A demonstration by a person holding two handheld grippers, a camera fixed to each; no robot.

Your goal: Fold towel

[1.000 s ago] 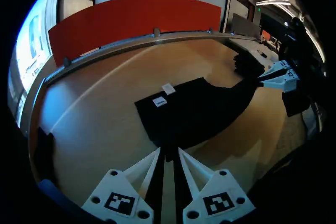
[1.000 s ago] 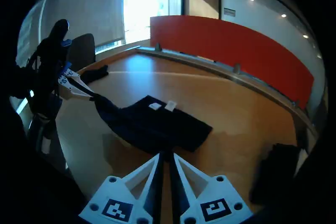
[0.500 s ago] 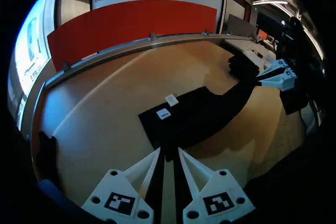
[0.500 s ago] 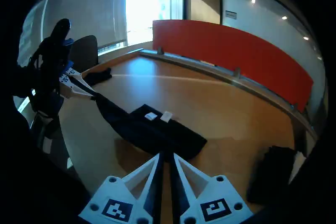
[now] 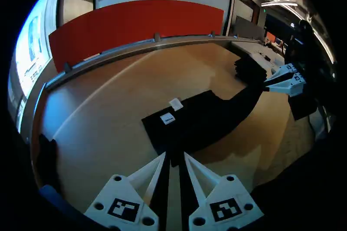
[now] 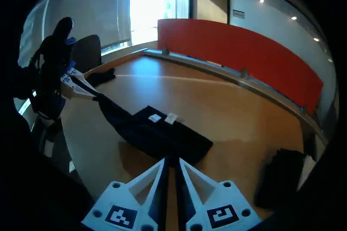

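Observation:
A dark towel (image 5: 204, 118) with two white tags (image 5: 167, 118) lies spread on the wooden table (image 5: 108, 114). Its near edge is lifted and stretched between my two grippers. My left gripper (image 5: 173, 158) is shut on one near corner. The right gripper (image 5: 265, 86) shows at the far right of the left gripper view, shut on the other corner. In the right gripper view my right gripper (image 6: 172, 160) pinches the towel (image 6: 162, 135), and the left gripper (image 6: 96, 96) holds the far end at the left, with a person's dark shape behind it.
A stack of dark cloths (image 5: 250, 67) sits at the table's far right, and shows as a dark pile (image 6: 282, 174) in the right gripper view. Another dark cloth (image 6: 102, 76) lies near a chair (image 6: 86, 51). A red partition (image 5: 139, 23) runs along the table's back edge.
Both grippers have lifted and pulled back a little with the towel's near edge, drawing it tauter; over the last half second almost nothing has moved.

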